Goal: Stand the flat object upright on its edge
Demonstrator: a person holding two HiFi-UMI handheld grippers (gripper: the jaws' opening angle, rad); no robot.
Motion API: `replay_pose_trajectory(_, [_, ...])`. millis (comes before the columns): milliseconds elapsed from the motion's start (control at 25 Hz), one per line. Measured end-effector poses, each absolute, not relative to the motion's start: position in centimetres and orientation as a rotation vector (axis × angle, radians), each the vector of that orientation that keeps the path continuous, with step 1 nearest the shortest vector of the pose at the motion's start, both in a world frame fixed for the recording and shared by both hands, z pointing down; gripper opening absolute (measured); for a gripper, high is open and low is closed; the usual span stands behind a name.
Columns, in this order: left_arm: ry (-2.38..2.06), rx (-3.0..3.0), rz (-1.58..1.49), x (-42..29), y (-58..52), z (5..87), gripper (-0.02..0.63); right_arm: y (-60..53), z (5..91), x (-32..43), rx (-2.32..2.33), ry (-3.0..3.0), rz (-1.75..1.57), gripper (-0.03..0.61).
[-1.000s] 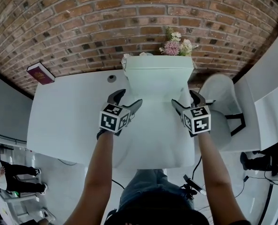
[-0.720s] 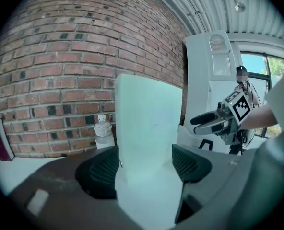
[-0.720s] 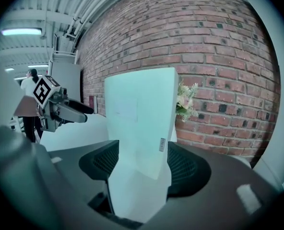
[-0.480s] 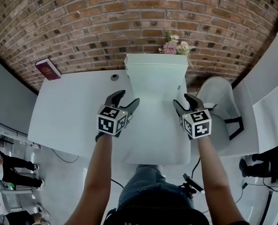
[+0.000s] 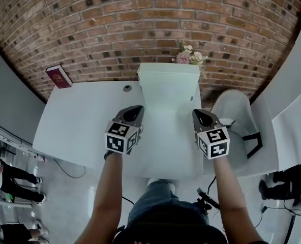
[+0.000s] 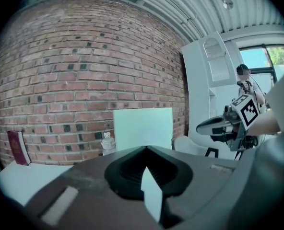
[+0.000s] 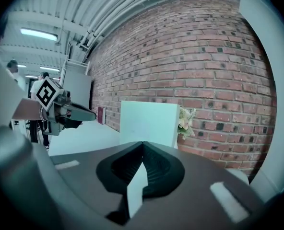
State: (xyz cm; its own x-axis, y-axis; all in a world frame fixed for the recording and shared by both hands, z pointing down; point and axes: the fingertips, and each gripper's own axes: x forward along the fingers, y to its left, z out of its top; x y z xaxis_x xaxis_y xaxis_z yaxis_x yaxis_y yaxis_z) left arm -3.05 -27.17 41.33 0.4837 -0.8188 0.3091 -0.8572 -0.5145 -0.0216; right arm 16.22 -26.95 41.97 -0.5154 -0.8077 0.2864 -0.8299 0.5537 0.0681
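Head view, flowers (image 5: 189,56) behind upright panel (image 5: 169,80)

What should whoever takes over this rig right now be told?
Left tool: shut, empty, over the table.
Right tool: shut, empty, likewise.
Pale flat board: upright on its edge at the table's far side, by the brick wall; whether it leans there I cannot tell.
Done: board appears stood up, both tools clear of it.
Left: probably nothing; check it is stable.
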Motion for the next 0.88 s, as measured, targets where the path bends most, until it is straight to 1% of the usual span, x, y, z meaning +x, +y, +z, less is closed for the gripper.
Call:
replay_pose_trajectory(360, [-1.569,2.614,0.329,-3.2,-26.1,38.0,0.001,-25.7,39.1,15.7,1.424,-2.527,0.063,-0.002])
replay_pose_trajectory(880, [-1.591,2.636,0.19,-4.5,-22.6,34.3,0.0,-21.0,35.1,14.4,1.546,-2.534,0.105,-0.002])
